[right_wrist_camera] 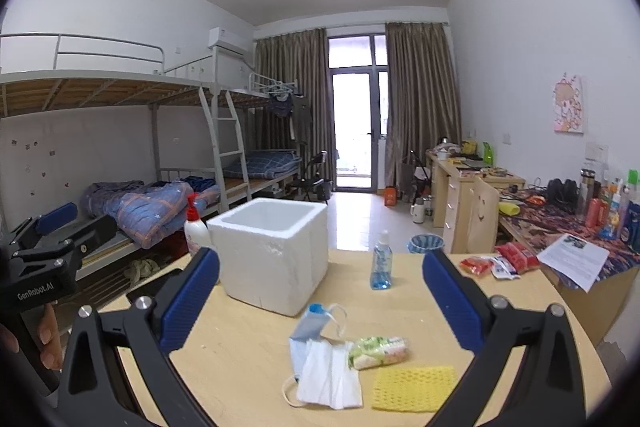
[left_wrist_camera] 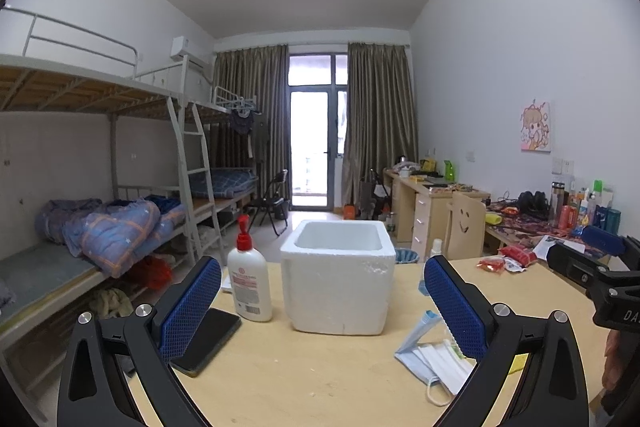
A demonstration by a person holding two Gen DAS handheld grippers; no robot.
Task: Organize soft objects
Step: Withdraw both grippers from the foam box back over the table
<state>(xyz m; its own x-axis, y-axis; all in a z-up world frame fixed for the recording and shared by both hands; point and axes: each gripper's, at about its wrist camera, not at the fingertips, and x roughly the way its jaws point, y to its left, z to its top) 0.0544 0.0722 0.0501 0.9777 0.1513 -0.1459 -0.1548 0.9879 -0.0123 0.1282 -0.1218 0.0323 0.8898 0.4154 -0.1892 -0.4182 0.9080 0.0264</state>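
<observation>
Just in front of the white foam box, on the near side of the table, the soft things are lying in a loose cluster: a face mask with its ear loops trailing, a wrapped tissue pack touching the mask's right edge, and a yellow mesh sponge just right of the mask, nearer than the pack. Nothing is showing inside the box yet, so the sorting is likely just beginning, and its open top is probably there to receive them.

Both tools are hovering on the near side of the box, empty. The right gripper is holding its fingers wide apart, framing the cluster as if lining up a first pick. The left gripper is spread wide too, facing the box squarely.

Left of the box a lotion bottle and a dark phone are standing clear; right of it a blue spray bottle is doing the same.
</observation>
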